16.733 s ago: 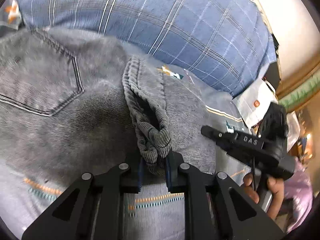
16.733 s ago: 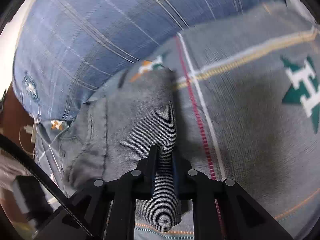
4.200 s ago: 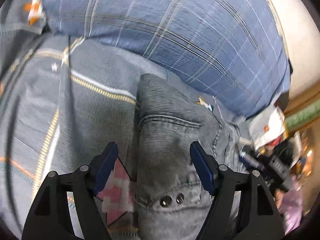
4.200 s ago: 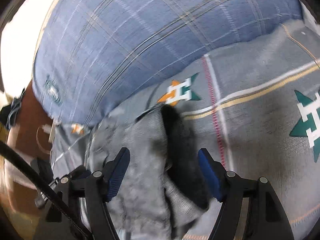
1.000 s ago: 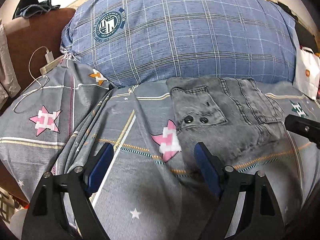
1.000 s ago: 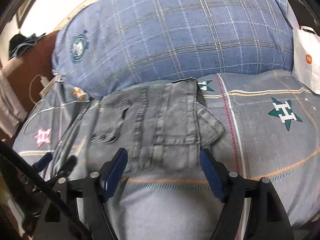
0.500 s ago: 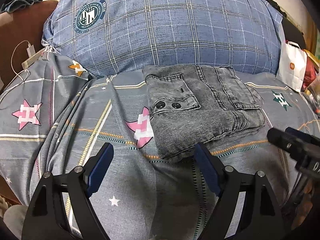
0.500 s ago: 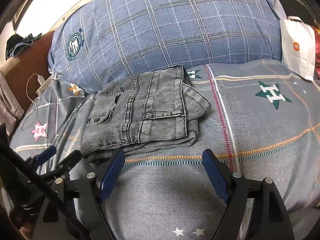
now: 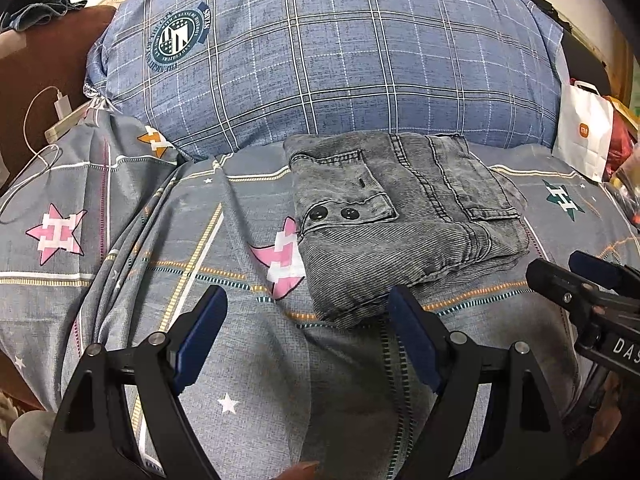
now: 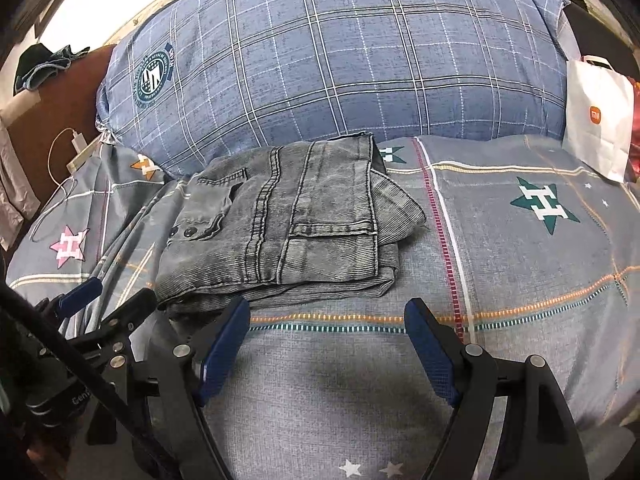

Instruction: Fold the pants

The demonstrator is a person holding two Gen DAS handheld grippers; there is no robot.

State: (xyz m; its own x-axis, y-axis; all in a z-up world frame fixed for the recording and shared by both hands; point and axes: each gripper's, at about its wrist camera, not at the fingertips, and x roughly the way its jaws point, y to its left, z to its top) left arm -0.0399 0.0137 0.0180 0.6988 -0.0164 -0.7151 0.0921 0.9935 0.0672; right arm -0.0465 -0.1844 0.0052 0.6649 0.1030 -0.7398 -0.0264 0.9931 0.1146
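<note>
Both grippers have drawn back from the grey jeans (image 9: 404,224) since the frames of a few seconds ago, when their fingers straddled the denim at close range; the cloth, once pinched in each, now lies free. These jeans sit folded into a compact, roughly square packet on the bed sheet (image 9: 224,360), the far edge up against the blue plaid pillow (image 9: 340,52), a buttoned pocket flap on top and one lower layer poking out at the right side. By the look of it the folding is finished and the step in hand is withdrawal; any next move would only be to tuck that stray corner square, if wanted. Left gripper (image 9: 306,332) hovers above the sheet near the packet, spread wide, holding nothing. Right gripper (image 10: 328,350) is likewise spread wide and empty, just short of the packet's near edge. A white paper bag (image 10: 600,120) stands at the right.
</note>
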